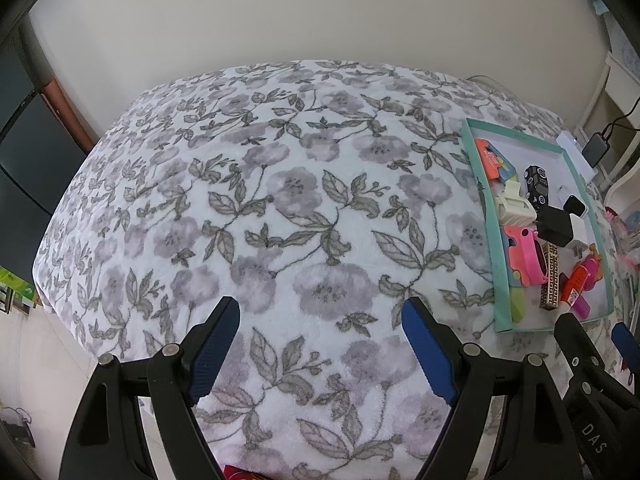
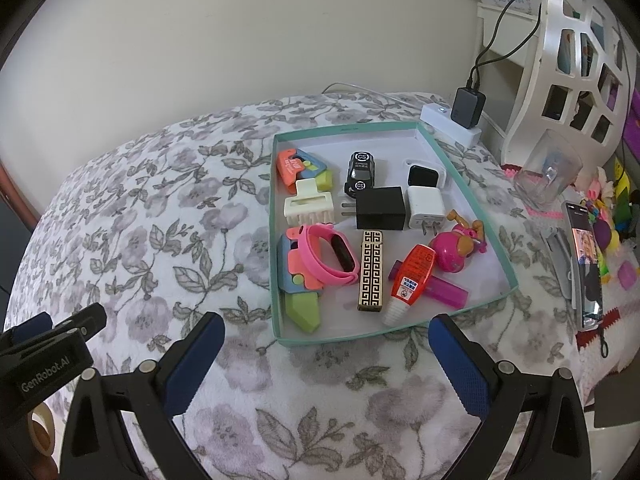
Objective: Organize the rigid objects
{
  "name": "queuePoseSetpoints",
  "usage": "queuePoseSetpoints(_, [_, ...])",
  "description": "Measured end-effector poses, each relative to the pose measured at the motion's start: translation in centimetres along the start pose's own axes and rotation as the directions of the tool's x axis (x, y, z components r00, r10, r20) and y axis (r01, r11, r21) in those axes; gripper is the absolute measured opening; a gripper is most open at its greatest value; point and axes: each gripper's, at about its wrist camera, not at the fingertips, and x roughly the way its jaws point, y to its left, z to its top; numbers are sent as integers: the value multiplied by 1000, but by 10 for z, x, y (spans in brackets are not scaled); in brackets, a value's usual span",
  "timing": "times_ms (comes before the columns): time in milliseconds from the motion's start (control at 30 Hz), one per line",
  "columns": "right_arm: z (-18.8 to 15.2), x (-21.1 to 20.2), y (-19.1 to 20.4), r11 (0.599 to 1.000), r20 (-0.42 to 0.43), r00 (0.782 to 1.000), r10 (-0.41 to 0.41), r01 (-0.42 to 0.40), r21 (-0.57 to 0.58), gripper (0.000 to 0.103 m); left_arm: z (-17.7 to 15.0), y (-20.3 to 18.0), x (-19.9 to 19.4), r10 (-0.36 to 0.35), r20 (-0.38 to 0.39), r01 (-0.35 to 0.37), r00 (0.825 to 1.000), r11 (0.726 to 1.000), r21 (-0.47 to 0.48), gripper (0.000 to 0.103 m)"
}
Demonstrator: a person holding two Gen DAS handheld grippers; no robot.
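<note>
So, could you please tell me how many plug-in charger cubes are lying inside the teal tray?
2: a black charger mid-tray and a white charger touching its right side. None appears hidden.

- "GenRobot.AI", white letters, on the left gripper body, seen from the right wrist.
- "DAS" on the right gripper body, seen from the left wrist.
- "GS" in circles, with "EXPRESS", on the black toy car.
- Glue bottle label print: unreadable.

left gripper fingers apart, right gripper likewise
</note>
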Motion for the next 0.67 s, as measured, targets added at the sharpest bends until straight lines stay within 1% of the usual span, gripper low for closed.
queuePoseSetpoints(367, [0, 0, -2, 1000, -1, 1000, -5, 5, 7, 103, 0, 0, 0, 25, -9, -25, 1000, 1000, 11, 84])
queuePoseSetpoints(467, [0, 0, -2, 1000, -2, 1000, -6, 6, 9, 103, 0, 1, -3, 31, 8, -31, 999, 1000, 4, 84])
queuePoseSetpoints(667, [-2, 1, -2, 1000, -3, 1000, -8, 8, 13, 103, 1, -1, -2, 22, -2, -22, 1000, 1000, 13, 84])
